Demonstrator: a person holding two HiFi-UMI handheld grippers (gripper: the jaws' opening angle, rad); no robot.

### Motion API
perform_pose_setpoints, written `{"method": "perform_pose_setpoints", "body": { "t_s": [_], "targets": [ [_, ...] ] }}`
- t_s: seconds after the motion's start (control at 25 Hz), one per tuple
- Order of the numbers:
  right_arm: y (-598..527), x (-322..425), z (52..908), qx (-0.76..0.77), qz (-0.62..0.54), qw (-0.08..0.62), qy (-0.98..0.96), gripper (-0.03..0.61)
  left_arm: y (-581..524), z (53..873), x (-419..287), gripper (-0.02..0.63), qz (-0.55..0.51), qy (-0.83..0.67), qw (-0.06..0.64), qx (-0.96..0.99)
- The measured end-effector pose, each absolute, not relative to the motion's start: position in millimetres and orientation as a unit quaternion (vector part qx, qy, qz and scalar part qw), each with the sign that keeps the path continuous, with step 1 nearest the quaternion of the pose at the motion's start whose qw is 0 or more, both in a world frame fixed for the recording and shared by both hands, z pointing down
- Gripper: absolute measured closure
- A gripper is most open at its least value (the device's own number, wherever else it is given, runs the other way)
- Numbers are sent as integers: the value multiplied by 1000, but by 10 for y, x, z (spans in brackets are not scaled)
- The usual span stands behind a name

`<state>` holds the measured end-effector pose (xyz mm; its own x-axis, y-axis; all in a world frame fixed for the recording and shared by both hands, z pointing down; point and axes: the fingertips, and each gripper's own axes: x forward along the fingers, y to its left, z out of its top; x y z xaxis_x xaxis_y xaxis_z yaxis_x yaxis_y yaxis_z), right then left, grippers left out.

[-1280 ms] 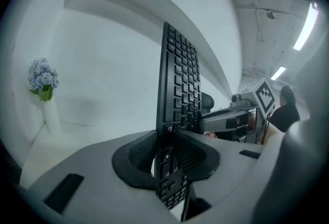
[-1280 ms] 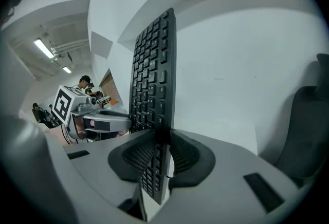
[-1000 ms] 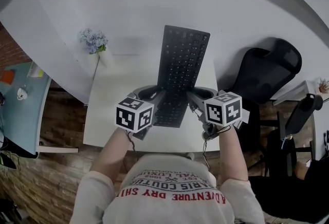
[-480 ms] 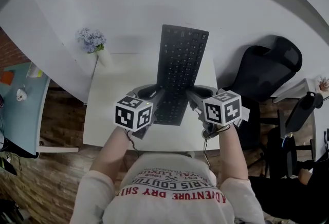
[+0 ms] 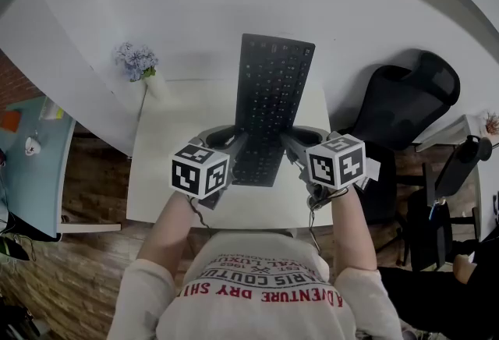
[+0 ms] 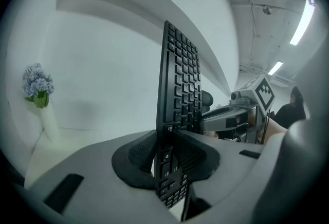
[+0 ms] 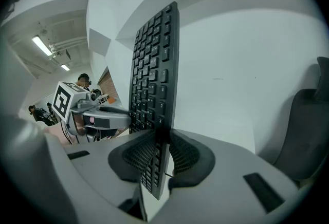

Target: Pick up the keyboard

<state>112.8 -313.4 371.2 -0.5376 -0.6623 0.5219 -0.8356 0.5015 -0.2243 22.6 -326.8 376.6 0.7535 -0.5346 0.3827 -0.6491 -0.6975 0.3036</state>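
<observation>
A black keyboard (image 5: pixel 271 93) hangs over the white table (image 5: pixel 168 175), its long side pointing away from me. My left gripper (image 5: pixel 238 145) is shut on its left edge near the near end, and my right gripper (image 5: pixel 287 142) is shut on the opposite edge. In the left gripper view the keyboard (image 6: pixel 180 79) stands on edge between the dark pads of the left gripper (image 6: pixel 165 153), with the right gripper (image 6: pixel 241 110) beyond it. In the right gripper view the keyboard (image 7: pixel 154 69) is clamped between the pads of the right gripper (image 7: pixel 158 153), with the left gripper (image 7: pixel 87 110) behind.
A bunch of pale blue flowers (image 5: pixel 139 61) in a slim white vase stands at the table's far left corner. A black office chair (image 5: pixel 401 104) stands to the right of the table. A light blue table (image 5: pixel 27 167) lies at the left edge.
</observation>
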Motion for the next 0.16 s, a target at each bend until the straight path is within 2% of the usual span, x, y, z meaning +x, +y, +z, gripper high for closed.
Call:
{"method": "perform_pose_setpoints", "body": {
  "t_s": [0.16],
  "targets": [
    [-3124, 1144, 3706, 443, 230, 185, -846, 479, -3259, 3767, 241, 511, 133, -325, 218, 911]
  ]
}}
